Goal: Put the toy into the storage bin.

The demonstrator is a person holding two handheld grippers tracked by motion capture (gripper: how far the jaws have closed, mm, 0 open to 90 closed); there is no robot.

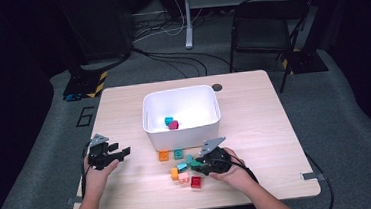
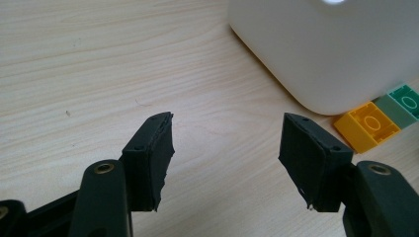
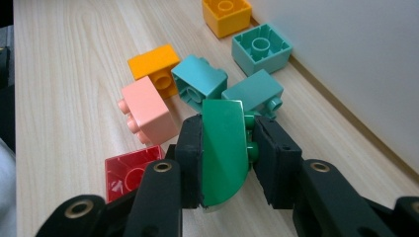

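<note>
My right gripper (image 3: 227, 123) is shut on a green curved brick (image 3: 223, 148), held just above the table. Around it lie loose bricks: pink (image 3: 148, 116), orange (image 3: 153, 64), two teal ones (image 3: 197, 81), and a red one (image 3: 131, 170). In the high view the right gripper (image 1: 194, 165) sits among this cluster, in front of the white bin (image 1: 183, 130). The bin holds a teal brick (image 1: 169, 121) and a dark red brick (image 1: 174, 125). My left gripper (image 1: 122, 153) rests at the table's left, open (image 2: 227, 133), with only bare wood between its jaws.
An orange brick (image 2: 368, 126) and a green brick (image 2: 405, 101) lie against the bin's front wall (image 2: 331, 49). The wooden table (image 1: 255, 129) has free room on its right side and behind the bin. A black chair (image 1: 262, 23) and cables are on the floor beyond.
</note>
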